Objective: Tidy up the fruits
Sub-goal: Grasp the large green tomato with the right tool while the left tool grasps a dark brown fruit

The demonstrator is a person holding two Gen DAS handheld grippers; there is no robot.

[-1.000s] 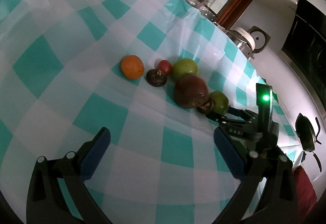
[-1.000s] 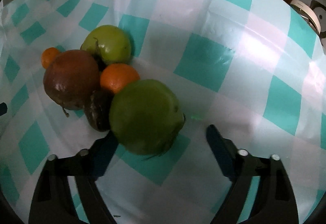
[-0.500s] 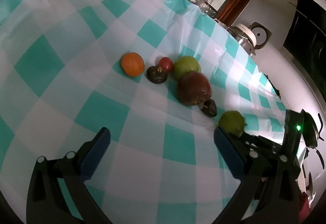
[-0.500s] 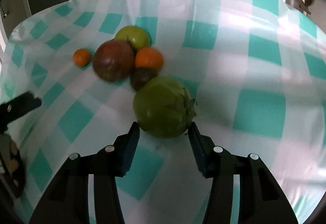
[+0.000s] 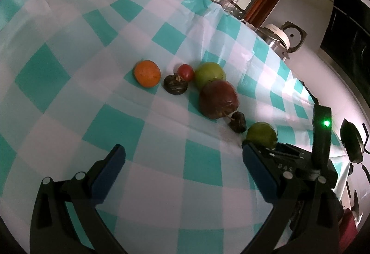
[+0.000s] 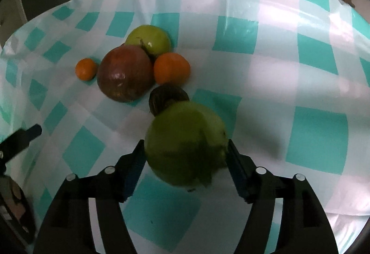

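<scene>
Here, nearest to us, our right gripper (image 6: 186,158) has a green apple (image 6: 185,145) between its pads, sitting on the checked tablecloth (image 6: 300,73). Its jaws have just been opening, and they now stand close along the apple's sides; the blur keeps us from telling whether the pads press on it or have let go. We judge the apple is being set at the near end of the fruit row, which would explain the low, tilted hold.

Our left gripper (image 5: 182,170) hangs above bare cloth with its jaws wide apart and nothing between them (waiting, we guess, for its turn).

Just beyond the apple sits a small dark fruit (image 6: 168,97), touching it or nearly so. Farther on come a big reddish-brown fruit (image 6: 124,73), an orange fruit (image 6: 172,67) beside it, a second green apple (image 6: 150,40) behind both, and a little orange (image 6: 86,69) off to the left.

We see no bowl, basket or tray in either view, so the fruit lies loose on the cloth.
</scene>
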